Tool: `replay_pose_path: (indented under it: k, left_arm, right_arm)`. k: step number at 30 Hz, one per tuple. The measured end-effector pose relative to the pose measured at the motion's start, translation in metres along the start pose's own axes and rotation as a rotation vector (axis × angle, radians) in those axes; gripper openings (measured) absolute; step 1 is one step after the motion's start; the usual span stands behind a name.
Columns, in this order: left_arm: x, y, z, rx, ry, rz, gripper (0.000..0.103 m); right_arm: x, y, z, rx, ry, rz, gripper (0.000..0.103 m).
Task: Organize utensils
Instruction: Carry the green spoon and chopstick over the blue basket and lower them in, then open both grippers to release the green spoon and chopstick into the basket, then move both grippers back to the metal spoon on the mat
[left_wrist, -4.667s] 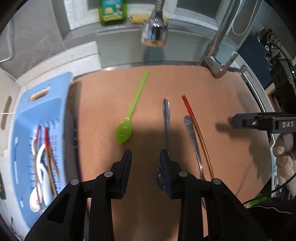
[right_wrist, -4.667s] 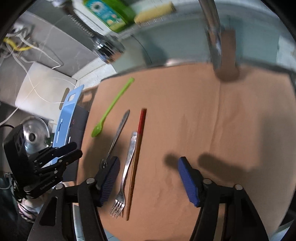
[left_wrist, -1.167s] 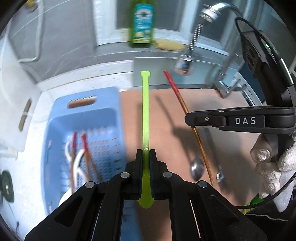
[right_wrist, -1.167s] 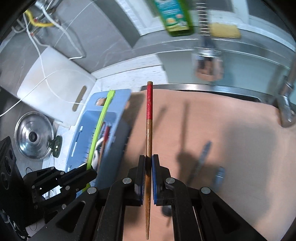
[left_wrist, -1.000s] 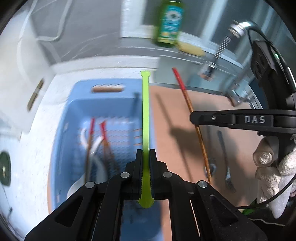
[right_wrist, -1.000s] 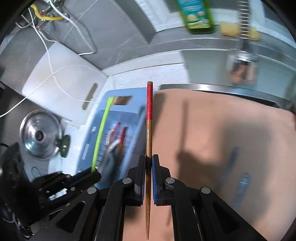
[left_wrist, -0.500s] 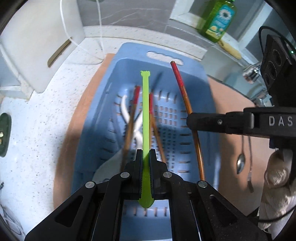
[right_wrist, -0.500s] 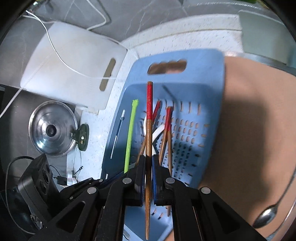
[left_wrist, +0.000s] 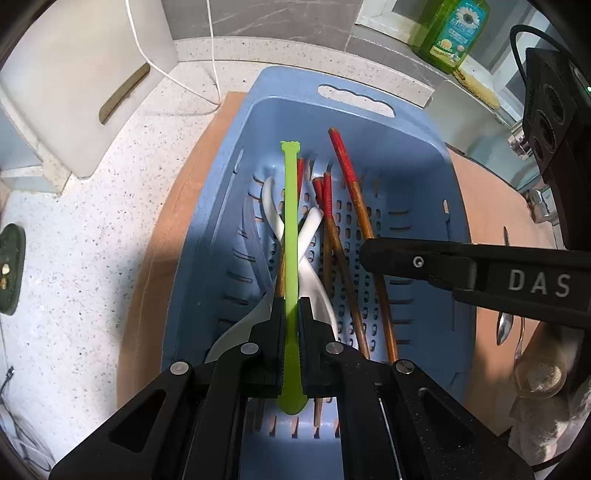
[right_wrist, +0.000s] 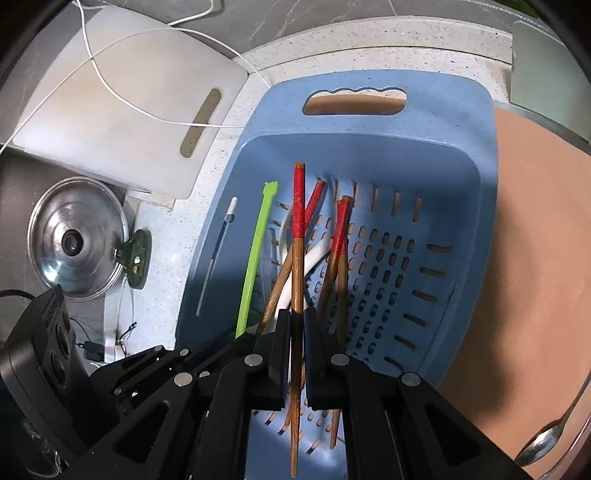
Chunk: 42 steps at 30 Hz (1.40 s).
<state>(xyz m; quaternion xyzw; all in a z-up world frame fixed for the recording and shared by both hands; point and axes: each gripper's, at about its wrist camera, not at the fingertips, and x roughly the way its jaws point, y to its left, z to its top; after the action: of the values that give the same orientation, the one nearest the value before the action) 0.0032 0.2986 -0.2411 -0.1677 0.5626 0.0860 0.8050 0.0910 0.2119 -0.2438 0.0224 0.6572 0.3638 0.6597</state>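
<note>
now over the blue basket (left_wrist: 454, 206), left jaws clamping green spoon (left_wrist: 290, 229), right jaws clamping chopstick (right_wrist: 297, 266)

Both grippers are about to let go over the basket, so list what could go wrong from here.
1. The left gripper pinches the green spoon near its bowl, so the long handle may tip onto the blue basket rim when released.
2. The right gripper holds the red-tipped chopstick steeply; it could bounce off the crossed chopsticks and white spoons below.
3. The grippers sit close together and could knock as they open.
</note>
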Motion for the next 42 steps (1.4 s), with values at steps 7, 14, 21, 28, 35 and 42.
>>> replay_pose_path:
  k: [7, 14, 21, 28, 35, 42]
  left_arm:
    - [0.007, 0.003, 0.002, -0.006, 0.012, 0.006, 0.005]
    - [0.015, 0.004, 0.004, -0.005, 0.025, 0.008, 0.005]
    - [0.012, 0.009, 0.003, -0.020, 0.020, 0.006, 0.013]
    - [0.003, 0.008, -0.001, -0.031, 0.006, 0.017, 0.015]
    - [-0.033, -0.010, -0.009, 0.000, -0.071, 0.022, 0.015]
    - [-0.063, -0.062, -0.024, 0.088, -0.125, -0.021, 0.015]
  right_arm:
    - [0.011, 0.002, 0.004, -0.008, 0.008, -0.022, 0.006]
    - [0.017, 0.006, 0.007, -0.022, 0.016, -0.048, 0.008]
    - [0.016, 0.008, 0.007, -0.039, 0.023, -0.052, 0.008]
    - [-0.002, 0.006, 0.002, -0.054, 0.018, -0.020, 0.010]
    - [-0.058, -0.011, -0.017, -0.083, -0.035, 0.056, 0.027]
    - [-0.132, -0.074, -0.048, -0.078, -0.112, 0.026, 0.034]
